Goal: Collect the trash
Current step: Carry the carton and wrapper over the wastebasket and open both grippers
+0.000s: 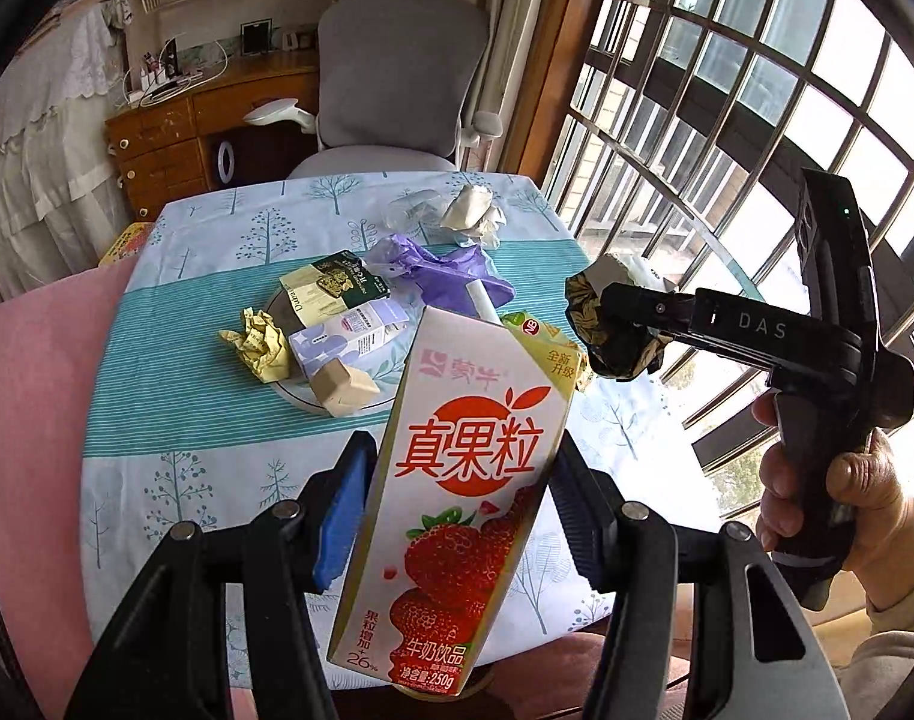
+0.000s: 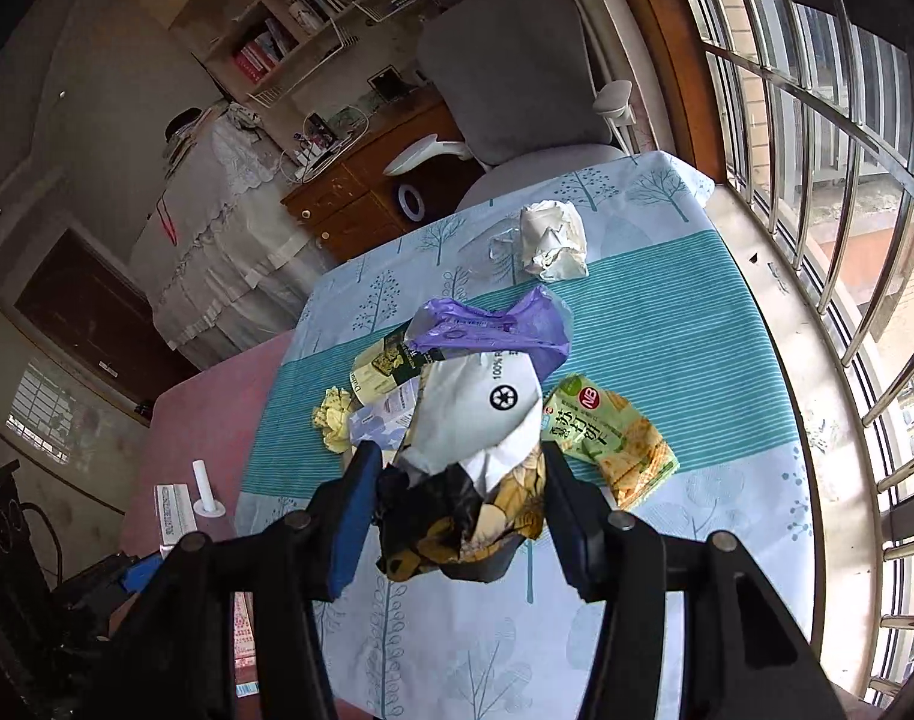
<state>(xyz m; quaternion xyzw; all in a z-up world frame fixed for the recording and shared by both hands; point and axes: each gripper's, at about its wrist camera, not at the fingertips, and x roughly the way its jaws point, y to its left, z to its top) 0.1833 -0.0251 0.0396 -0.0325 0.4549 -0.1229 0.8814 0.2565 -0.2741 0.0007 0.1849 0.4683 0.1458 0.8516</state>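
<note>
My left gripper is shut on a strawberry milk carton, held tilted above the table with a white straw stub at its top. Off to the right, a hand holds my right gripper, shut on a crumpled black, gold and white wrapper. In the right wrist view that wrapper fills the gap between the blue pads of the right gripper, lifted off the tablecloth. Trash still lying on the table includes a purple plastic bag, a green cracker packet, crumpled white paper and a yellow paper ball.
A plate in mid-table carries a green box, a lilac box and a tan piece. A grey office chair stands behind the table. Barred windows run along the right, and pink cloth lies on the left.
</note>
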